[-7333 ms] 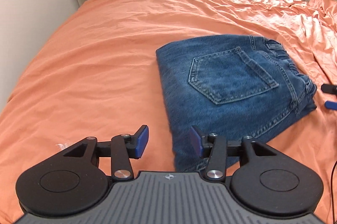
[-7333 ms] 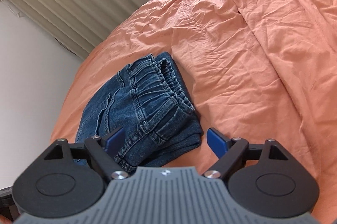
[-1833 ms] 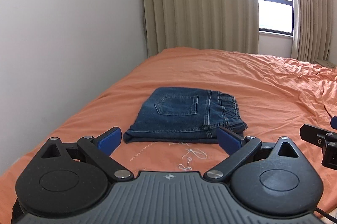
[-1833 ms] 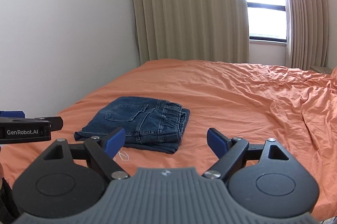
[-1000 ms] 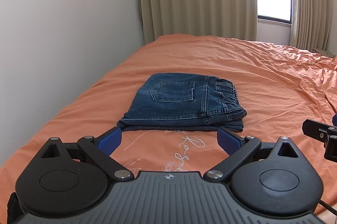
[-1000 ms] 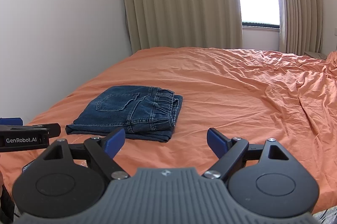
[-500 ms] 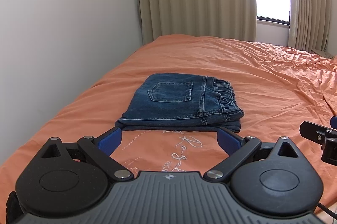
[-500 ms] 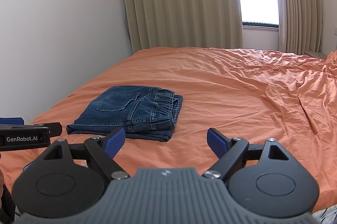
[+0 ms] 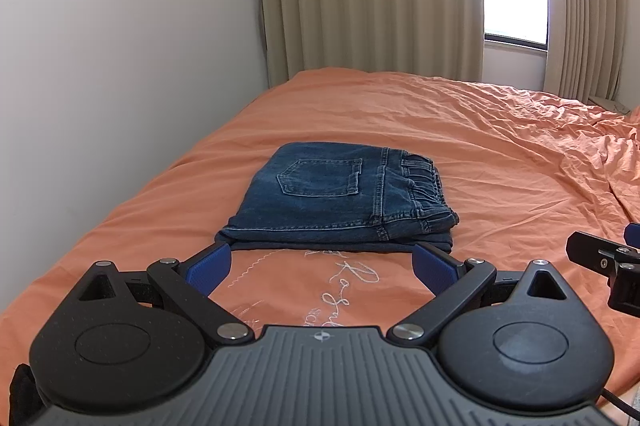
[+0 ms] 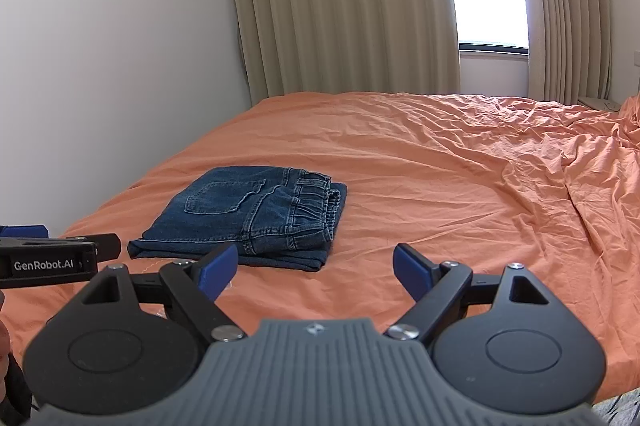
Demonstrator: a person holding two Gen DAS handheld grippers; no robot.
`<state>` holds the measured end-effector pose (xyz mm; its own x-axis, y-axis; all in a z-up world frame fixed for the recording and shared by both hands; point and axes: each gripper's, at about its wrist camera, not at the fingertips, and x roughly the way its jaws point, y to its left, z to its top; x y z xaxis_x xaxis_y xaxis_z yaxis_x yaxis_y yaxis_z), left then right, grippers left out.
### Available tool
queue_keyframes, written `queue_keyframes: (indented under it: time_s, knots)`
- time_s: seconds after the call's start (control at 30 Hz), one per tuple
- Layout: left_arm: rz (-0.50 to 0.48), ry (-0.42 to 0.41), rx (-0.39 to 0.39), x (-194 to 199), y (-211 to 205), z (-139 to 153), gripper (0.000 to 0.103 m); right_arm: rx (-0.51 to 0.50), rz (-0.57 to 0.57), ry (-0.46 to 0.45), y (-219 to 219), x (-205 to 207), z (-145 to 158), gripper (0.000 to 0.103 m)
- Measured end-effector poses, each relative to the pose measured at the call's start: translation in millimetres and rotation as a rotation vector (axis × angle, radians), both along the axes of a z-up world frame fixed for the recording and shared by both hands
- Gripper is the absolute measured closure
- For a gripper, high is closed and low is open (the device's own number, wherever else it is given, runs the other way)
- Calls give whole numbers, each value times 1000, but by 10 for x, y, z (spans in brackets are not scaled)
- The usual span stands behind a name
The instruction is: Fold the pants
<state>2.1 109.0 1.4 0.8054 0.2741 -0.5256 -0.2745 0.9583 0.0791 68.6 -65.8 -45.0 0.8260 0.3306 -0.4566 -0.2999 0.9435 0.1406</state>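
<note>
Both tools hang wide and empty: the left gripper [image 9: 324,264] and right gripper [image 10: 316,266] sit apart from the folded jeans [image 9: 340,201], which lie on the orange bedsheet [image 10: 440,185] near the wall [image 9: 120,45].

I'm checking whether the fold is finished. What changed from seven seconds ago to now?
Both the left gripper and right gripper pulled back from the jeans, open and holding nothing. The jeans stayed folded on the orange bedsheet.

Left tool [image 10: 60,258] cut off at frame edge
</note>
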Motion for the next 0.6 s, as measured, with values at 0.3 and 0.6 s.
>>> queue_keyframes:
  time_s: [0.3, 0.6]
  knots:
    - [-3, -1, -3, -4, -12, -6, 0, 5, -7, 3, -18, -12, 2, 22]
    - [-9, -8, -6, -14, -30, -1, 0, 10, -20, 7, -36, -13, 1, 22]
